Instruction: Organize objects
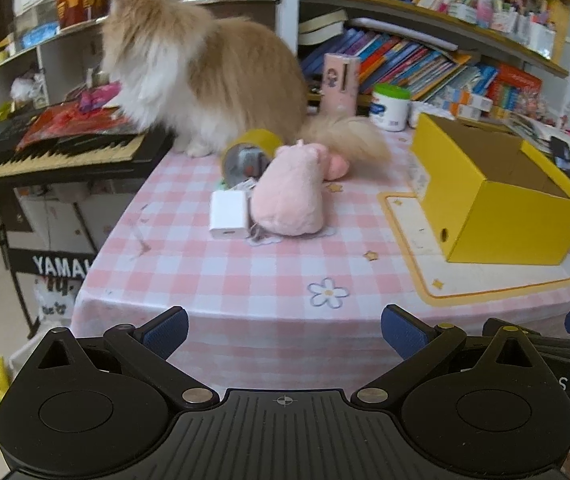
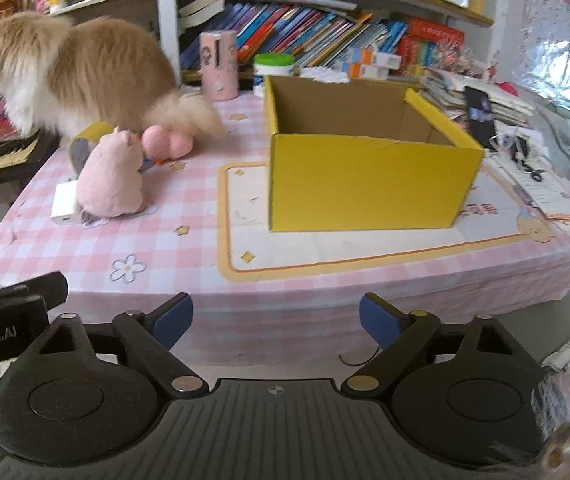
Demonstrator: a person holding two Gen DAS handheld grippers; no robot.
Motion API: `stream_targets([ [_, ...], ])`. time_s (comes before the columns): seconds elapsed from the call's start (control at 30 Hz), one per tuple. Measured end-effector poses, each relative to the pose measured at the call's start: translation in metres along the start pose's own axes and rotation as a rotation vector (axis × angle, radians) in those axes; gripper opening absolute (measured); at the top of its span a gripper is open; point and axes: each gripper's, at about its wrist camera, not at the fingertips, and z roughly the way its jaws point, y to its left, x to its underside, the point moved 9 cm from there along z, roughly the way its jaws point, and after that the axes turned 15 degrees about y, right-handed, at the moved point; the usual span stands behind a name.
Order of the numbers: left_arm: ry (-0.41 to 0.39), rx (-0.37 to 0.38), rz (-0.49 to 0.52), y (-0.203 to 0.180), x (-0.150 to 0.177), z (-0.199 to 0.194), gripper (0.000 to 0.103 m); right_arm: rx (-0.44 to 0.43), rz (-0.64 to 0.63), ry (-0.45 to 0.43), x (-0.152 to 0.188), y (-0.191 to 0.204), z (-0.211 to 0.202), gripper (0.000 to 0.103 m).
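A pink plush toy [image 1: 291, 196] [image 2: 111, 178] lies on the pink checked tablecloth [image 1: 205, 264] [image 2: 173, 248]. A white charger block [image 1: 228, 214] [image 2: 64, 203] sits against its left side. A yellow tape roll [image 1: 249, 156] [image 2: 85, 142] and a smaller pink soft toy [image 1: 335, 164] [image 2: 169, 144] lie behind it. An open yellow box [image 1: 497, 196] [image 2: 365, 172], empty inside, stands to the right. My left gripper [image 1: 283, 334] and right gripper [image 2: 276, 320] are both open and empty, held before the table's front edge.
A fluffy ginger and white cat [image 1: 201, 68] [image 2: 77, 76] sits on the table's far left, its tail by the toys. A keyboard [image 1: 57, 152] stands left of the table. A pink cylinder [image 1: 339, 84] [image 2: 219, 66], a white tub [image 1: 389, 107] and bookshelves [image 1: 425, 52] are behind.
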Motion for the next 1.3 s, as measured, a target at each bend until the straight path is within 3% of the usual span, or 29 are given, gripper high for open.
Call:
stream_targets([
  [0.27, 0.012, -0.034, -0.038, 0.019, 0.0, 0.012, 0.103, -0.068, -0.051, 0.038, -0.008, 0.024, 0.02, 0.079],
  [0.53, 0.031, -0.036, -0.188, 0.055, -0.019, 0.032, 0.103, -0.154, -0.116, 0.054, -0.038, 0.06, 0.045, 0.079],
  [0.9, 0.027, -0.038, -0.22, 0.071, -0.055, 0.059, 0.103, -0.264, -0.144, 0.047, -0.102, 0.088, 0.078, 0.084],
  [1.2, 0.038, -0.116, -0.257, 0.093, -0.068, 0.072, 0.103, -0.45, -0.152, 0.066, -0.153, 0.131, 0.117, 0.09],
  [1.3, 0.044, -0.121, -0.265, 0.097, -0.072, 0.078, 0.103, -0.454, -0.205, 0.097, -0.16, 0.15, 0.133, 0.089],
])
